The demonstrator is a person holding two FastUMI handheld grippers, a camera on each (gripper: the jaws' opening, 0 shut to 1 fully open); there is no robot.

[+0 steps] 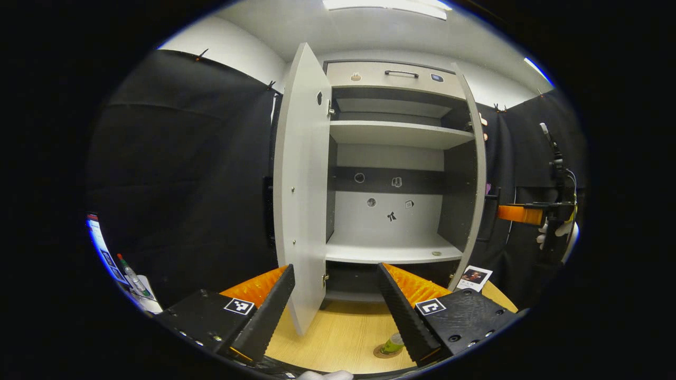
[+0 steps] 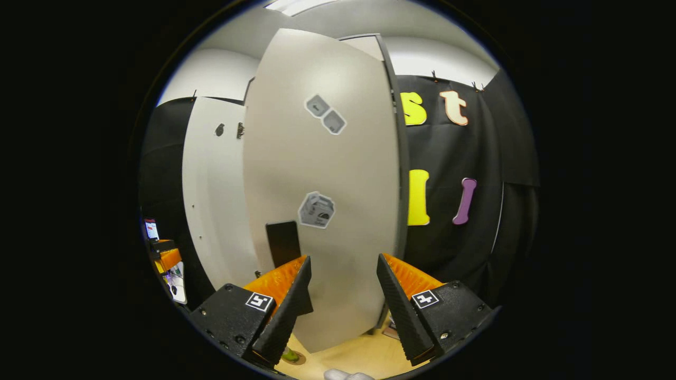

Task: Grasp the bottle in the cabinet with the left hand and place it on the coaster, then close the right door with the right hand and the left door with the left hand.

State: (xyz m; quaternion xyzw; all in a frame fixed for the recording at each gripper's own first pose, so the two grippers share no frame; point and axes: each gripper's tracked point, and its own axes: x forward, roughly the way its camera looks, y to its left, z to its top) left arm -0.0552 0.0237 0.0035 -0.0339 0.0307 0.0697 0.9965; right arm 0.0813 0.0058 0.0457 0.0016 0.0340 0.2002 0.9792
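Green bottle [image 1: 392, 344] upright on coaster [image 1: 385, 352]

One cabinet [image 1: 393, 158], two doors [image 1: 301, 184] [image 2: 322, 184], one bottle [image 1: 392, 344], one coaster [image 1: 384, 353], two tongs [image 1: 338, 311] [image 2: 343, 311].

Left claw [image 1: 334, 311], right claw [image 2: 343, 303]: agape.
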